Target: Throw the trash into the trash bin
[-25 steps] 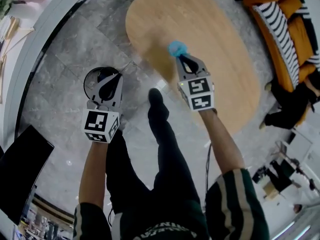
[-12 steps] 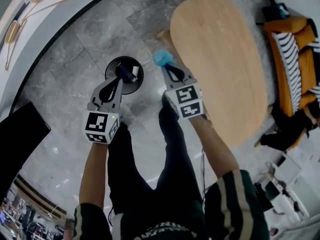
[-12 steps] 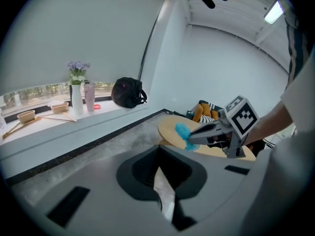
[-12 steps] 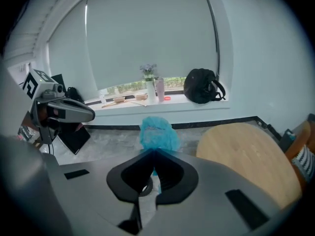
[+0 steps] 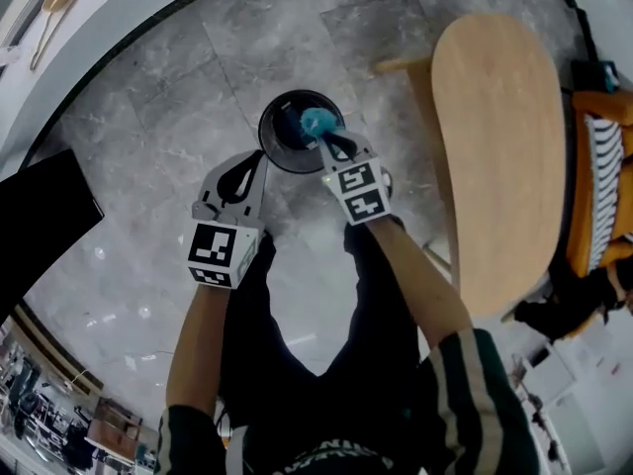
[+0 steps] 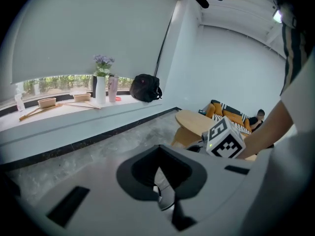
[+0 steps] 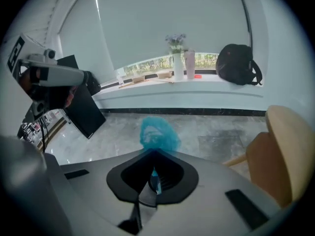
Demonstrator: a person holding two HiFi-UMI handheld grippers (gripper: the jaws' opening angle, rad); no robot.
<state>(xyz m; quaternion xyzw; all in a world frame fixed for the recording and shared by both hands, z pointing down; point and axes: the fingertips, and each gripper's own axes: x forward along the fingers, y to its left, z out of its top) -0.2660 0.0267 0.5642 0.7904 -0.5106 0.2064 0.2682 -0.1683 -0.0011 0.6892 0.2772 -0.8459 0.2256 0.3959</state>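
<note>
The black round trash bin [image 5: 273, 142] stands on the grey stone floor, seen from above in the head view. A crumpled blue piece of trash [image 5: 317, 121] hangs over the right side of the bin's opening, with my right gripper [image 5: 325, 139] shut on it. In the right gripper view the blue trash [image 7: 158, 133] sticks out past the right gripper [image 7: 154, 157]. My left gripper [image 5: 254, 160] is just outside the bin's near-left rim, fingers together with nothing between them. In the left gripper view, the left gripper [image 6: 160, 175] shows only floor ahead; the bin is hidden there.
An oval wooden table [image 5: 499, 146] stands to the right of the bin, with an orange sofa [image 5: 605, 156] beyond it. A black panel [image 5: 40, 226] leans at the left. The white window sill holds a vase [image 6: 100, 85] and a black bag [image 6: 145, 87]. My legs are below the grippers.
Both grippers have swung from beside the table toward the bin. The blue trash was over the table's edge and is now above the bin's opening. The left gripper has dropped to the bin's rim.
</note>
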